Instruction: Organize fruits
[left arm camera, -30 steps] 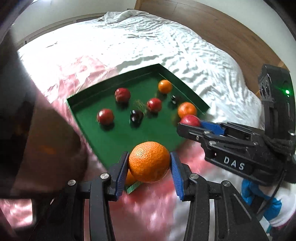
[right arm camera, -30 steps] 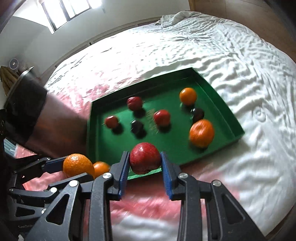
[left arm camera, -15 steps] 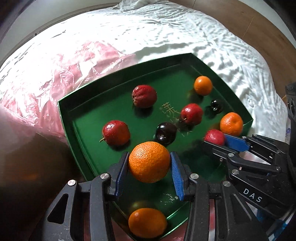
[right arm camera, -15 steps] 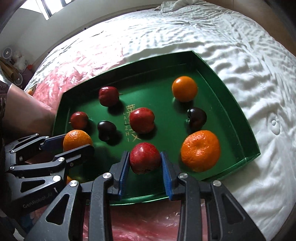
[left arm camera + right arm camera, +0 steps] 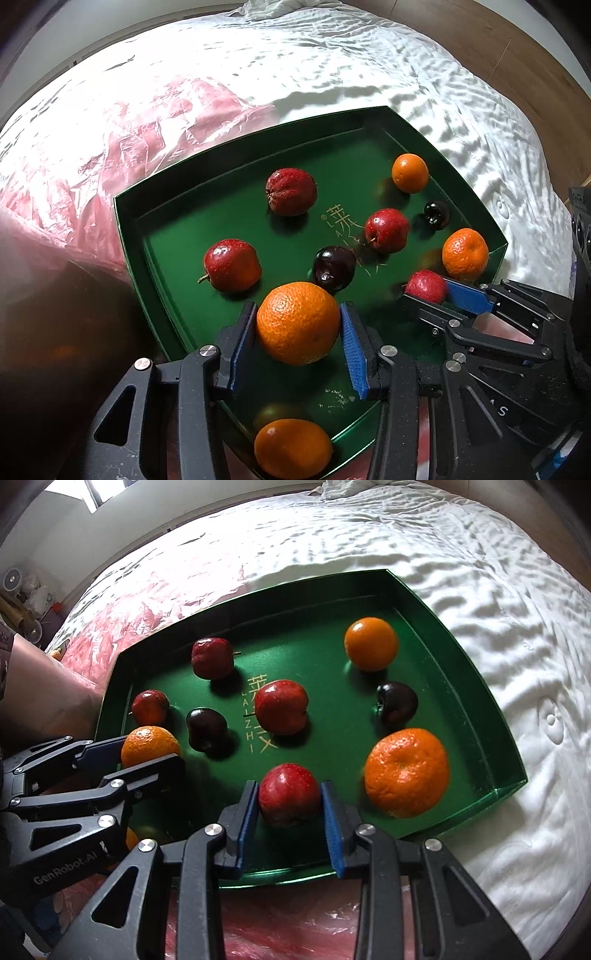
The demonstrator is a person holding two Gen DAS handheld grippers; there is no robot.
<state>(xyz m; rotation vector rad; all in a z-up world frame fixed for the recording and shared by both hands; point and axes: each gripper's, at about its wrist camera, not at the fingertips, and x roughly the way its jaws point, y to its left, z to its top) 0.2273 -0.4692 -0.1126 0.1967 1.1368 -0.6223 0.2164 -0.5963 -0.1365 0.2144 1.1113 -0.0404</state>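
Both grippers carry fruit above the shallow dark-green rectangular tray (image 5: 461,686), which lies on the rumpled white bedspread (image 5: 480,572). The left gripper (image 5: 298,345) is closed around a round, pebbly-skinned orange mandarin (image 5: 297,322), seen low in the middle of the left wrist view. The right gripper (image 5: 289,821) is clamped on a glossy red apple-like fruit (image 5: 289,798), low in the middle of the right wrist view. Neither held fruit seems to rest on the tray floor yet, though the height is hard to read through the fisheye.

Much of the sorting looks done. Already on the tray are a large mandarin (image 5: 406,772) at lower right, a smooth small orange (image 5: 371,643) at upper right, three red fruits (image 5: 281,707) across the middle and upper left, and two dark, near-black plums (image 5: 397,702). One more orange fruit (image 5: 293,447) sits at the bottom edge of the left wrist view, at the tray's near corner; whether it is inside the rim I cannot tell.

What seems left: set down and release both held fruits. The colours lie mixed, so grouping by kind may remain. A crinkled pink plastic sheet (image 5: 129,122) lies at the upper left of the left view.
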